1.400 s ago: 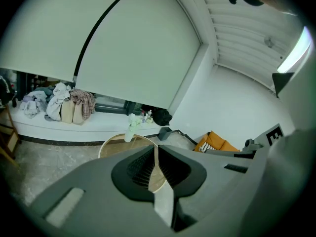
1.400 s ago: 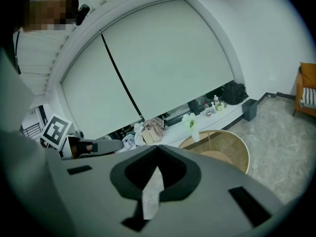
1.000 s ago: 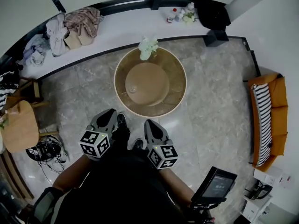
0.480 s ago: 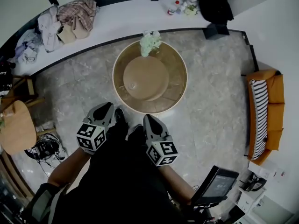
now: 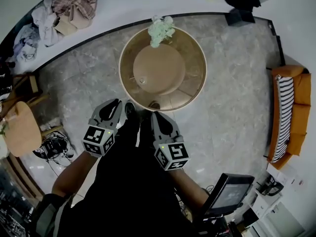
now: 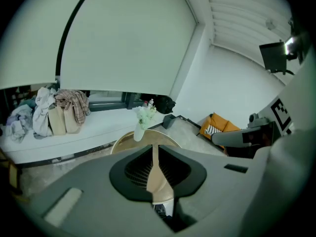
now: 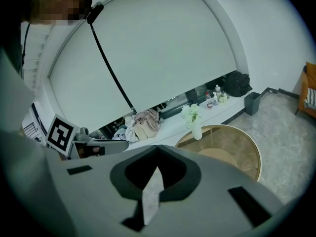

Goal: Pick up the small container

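Wooden round surface [image 5: 192,90] bearing the small container [image 5: 141,81] on its inner disc, left of centre, well apart from left tongs [image 5: 117,105] and right tongs [image 5: 154,117]. Both tongs pressed together, empty, poised over the floor [image 5: 222,127] just short of the surface's near rim. Nearer that rim than a second ago. Only the rim between tongs and container. White flowers [image 5: 161,29] at the far rim; heaped clothes [image 5: 69,9] beyond it; orange sofa [image 5: 291,112] right of the surface
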Demonstrator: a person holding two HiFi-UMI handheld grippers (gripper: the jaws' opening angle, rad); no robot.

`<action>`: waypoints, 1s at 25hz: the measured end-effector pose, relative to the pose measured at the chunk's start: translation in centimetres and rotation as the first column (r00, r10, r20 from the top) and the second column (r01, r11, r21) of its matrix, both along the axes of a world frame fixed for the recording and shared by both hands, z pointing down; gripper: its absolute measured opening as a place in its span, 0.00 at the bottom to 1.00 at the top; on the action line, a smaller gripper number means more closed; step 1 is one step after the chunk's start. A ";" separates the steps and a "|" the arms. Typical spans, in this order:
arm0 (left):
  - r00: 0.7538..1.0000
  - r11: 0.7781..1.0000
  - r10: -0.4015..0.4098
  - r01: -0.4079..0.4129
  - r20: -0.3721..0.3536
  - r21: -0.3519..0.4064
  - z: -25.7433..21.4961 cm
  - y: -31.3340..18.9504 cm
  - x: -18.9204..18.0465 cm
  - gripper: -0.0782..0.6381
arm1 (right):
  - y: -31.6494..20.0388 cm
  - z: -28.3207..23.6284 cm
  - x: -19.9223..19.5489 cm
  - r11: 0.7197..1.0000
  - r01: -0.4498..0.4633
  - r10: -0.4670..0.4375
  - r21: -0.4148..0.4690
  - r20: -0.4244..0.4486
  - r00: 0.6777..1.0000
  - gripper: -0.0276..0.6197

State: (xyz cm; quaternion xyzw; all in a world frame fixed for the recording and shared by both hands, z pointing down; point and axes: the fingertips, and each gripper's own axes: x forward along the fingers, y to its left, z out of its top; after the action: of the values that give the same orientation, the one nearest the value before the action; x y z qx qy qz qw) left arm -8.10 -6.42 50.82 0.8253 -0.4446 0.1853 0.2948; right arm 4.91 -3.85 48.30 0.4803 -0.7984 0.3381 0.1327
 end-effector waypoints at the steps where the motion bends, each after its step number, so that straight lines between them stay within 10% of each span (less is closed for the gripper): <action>1: 1.000 1.000 0.019 -0.019 0.017 0.015 0.2 -0.4 0.4 0.15 | -0.4 0.4 0.1 1.000 0.005 -0.005 0.000 0.006 1.000 0.05; 12: 0.950 0.978 0.181 -0.200 0.255 0.051 7.5 -3.9 4.6 0.53 | -3.9 4.6 3.3 0.998 -0.035 0.036 -0.054 0.008 0.999 0.05; 25: 0.878 0.940 0.337 -0.295 0.339 -0.170 21.5 -4.9 6.2 0.55 | -4.0 10.5 6.0 0.983 -0.074 0.077 -0.171 0.011 0.997 0.05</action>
State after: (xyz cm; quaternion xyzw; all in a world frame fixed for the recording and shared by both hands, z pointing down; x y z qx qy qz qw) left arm -1.89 -11.33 72.32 0.8201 -0.3392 0.4052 0.2194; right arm 10.86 -7.87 58.83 0.4943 -0.7488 0.4141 0.1532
